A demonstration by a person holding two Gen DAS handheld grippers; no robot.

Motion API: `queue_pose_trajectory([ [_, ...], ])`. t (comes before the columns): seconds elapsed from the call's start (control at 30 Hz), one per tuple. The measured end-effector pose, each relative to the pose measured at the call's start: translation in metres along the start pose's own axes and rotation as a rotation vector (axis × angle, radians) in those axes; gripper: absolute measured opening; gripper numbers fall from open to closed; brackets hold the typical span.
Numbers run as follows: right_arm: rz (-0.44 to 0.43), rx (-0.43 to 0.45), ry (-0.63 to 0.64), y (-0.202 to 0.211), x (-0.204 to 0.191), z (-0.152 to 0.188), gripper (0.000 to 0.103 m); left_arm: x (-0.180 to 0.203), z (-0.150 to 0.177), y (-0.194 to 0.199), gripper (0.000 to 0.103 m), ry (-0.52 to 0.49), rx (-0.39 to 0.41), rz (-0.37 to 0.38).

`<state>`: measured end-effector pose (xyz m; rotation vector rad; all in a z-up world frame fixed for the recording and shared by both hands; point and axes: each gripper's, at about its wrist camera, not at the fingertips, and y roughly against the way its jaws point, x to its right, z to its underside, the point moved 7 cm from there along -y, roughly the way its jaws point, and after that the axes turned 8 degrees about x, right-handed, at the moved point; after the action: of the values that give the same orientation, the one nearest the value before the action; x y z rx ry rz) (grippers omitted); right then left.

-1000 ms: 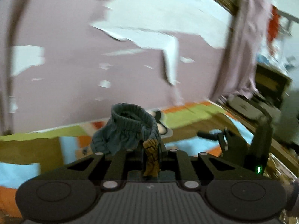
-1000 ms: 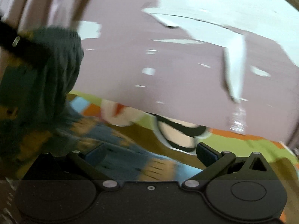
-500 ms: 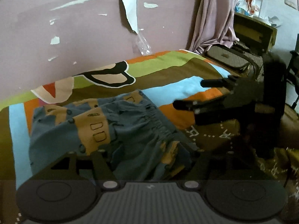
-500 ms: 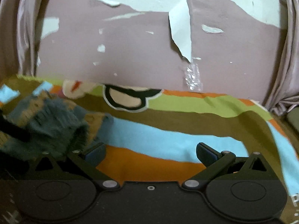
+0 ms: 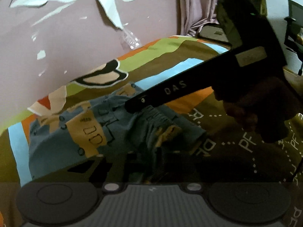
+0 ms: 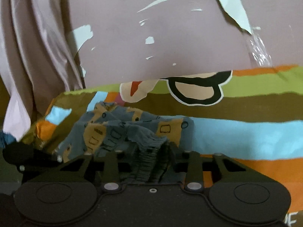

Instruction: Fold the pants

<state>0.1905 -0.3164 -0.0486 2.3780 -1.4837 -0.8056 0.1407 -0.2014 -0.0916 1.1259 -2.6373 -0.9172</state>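
While both tongs close on the elastic waistband (image 6: 149,162) of the patterned pants (image 5: 62,141) on the bed (image 6: 246,136), grasping step; next lift evenly.

Both wrist views are dim and flatly lit, with no clear light source; colours on the striped bedspread (image 6: 246,138) stay vivid while the foreground sinks into near-black shadow; the right gripper (image 5: 136,106), crossing the left view, is an underexposed silhouette (only faint lettering reads on it). Fisheye bending curves the peeling wall (image 6: 170,37) and rounds the dark corners; mild blur softens the pants (image 5: 75,132) and edges; no glare.
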Motion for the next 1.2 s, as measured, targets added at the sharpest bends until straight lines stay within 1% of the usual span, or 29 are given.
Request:
queue_pose_trajectory([
  [0.07,-0.004,0.008,-0.012,0.003,-0.001,-0.003,0.019,0.003,-0.004,0.005,0.008,-0.013,0.021,-0.003],
  [0.1,-0.002,0.017,-0.014,0.007,-0.001,-0.004,0.019,0.003,-0.008,0.009,0.007,-0.010,0.031,-0.003],
  [0.23,0.015,0.089,-0.008,0.033,-0.008,-0.022,0.018,0.010,-0.023,0.023,0.007,0.001,0.097,0.016],
  [0.27,0.027,0.096,0.000,0.038,-0.008,-0.024,0.018,0.013,-0.024,0.023,0.008,0.000,0.100,0.025],
  [0.3,0.043,0.092,0.014,0.040,-0.007,-0.024,0.019,0.016,-0.024,0.020,0.010,0.000,0.094,0.032],
  [0.33,0.070,0.076,0.045,0.039,-0.006,-0.020,0.020,0.019,-0.020,0.014,0.015,0.006,0.069,0.043],
  [0.37,0.100,0.040,0.084,0.034,-0.004,-0.013,0.024,0.019,-0.016,0.009,0.025,0.021,0.042,0.052],
  [0.4,0.123,-0.002,0.109,0.028,-0.001,-0.003,0.031,0.018,-0.010,0.003,0.041,0.044,0.013,0.071],
  [0.43,0.149,-0.037,0.133,0.022,0.002,0.005,0.033,0.016,-0.005,0.001,0.049,0.069,-0.007,0.089],
  [0.47,0.174,-0.043,0.156,0.021,0.005,0.011,0.037,0.011,-0.001,0.002,0.057,0.098,-0.013,0.092],
  [0.5,0.188,-0.031,0.165,0.024,0.005,0.013,0.047,0.005,-0.001,0.007,0.061,0.130,-0.003,0.090],
  [0.53,0.206,-0.008,0.170,0.029,0.005,0.011,0.053,-0.002,-0.001,0.014,0.064,0.156,0.015,0.091],
  [0.57,0.228,0.022,0.178,0.034,0.005,0.007,0.065,-0.010,-0.002,0.021,0.071,0.178,0.039,0.084],
  [0.6,0.241,0.044,0.186,0.038,0.005,0.004,0.072,-0.020,-0.005,0.029,0.079,0.200,0.071,0.060],
  [0.67,0.249,0.091,0.203,0.042,0.000,-0.005,0.074,-0.047,-0.011,0.044,0.090,0.272,0.151,-0.053],
  [0.7,0.245,0.104,0.211,0.042,-0.004,-0.007,0.076,-0.063,-0.014,0.049,0.090,0.322,0.181,-0.110],
  [0.73,0.236,0.112,0.226,0.041,-0.010,-0.009,0.077,-0.075,-0.016,0.050,0.090,0.363,0.193,-0.149],
  [0.77,0.224,0.116,0.245,0.039,-0.016,-0.010,0.078,-0.089,-0.015,0.048,0.090,0.406,0.187,-0.198],
  [0.8,0.213,0.112,0.263,0.037,-0.023,-0.009,0.079,-0.100,-0.012,0.043,0.090,0.432,0.159,-0.244],
  [0.83,0.199,0.100,0.287,0.034,-0.029,-0.006,0.081,-0.111,-0.007,0.037,0.090,0.445,0.107,-0.303],
  [0.87,0.193,0.083,0.323,0.032,-0.035,0.000,0.083,-0.118,0.000,0.030,0.090,0.437,0.057,-0.346],
  [0.93,0.227,0.046,0.397,0.028,-0.040,0.014,0.085,-0.129,0.016,0.021,0.090,0.407,-0.032,-0.409],
  [0.97,0.255,0.019,0.435,0.026,-0.039,0.022,0.085,-0.132,0.024,0.018,0.090,0.400,-0.060,-0.418],
  [1.03,0.276,-0.009,0.460,0.028,-0.033,0.034,0.086,-0.137,0.034,0.019,0.092,0.438,-0.069,-0.409],
  [1.1,0.262,0.024,0.402,0.038,-0.029,0.030,0.087,-0.141,0.033,0.023,0.093,0.481,-0.064,-0.407],
  [1.13,0.255,0.055,0.376,0.043,-0.028,0.023,0.089,-0.144,0.030,0.025,0.093,0.491,-0.064,-0.414],
  [1.2,0.246,0.116,0.354,0.048,-0.029,0.007,0.095,-0.147,0.023,0.030,0.094,0.489,-0.049,-0.422],
])
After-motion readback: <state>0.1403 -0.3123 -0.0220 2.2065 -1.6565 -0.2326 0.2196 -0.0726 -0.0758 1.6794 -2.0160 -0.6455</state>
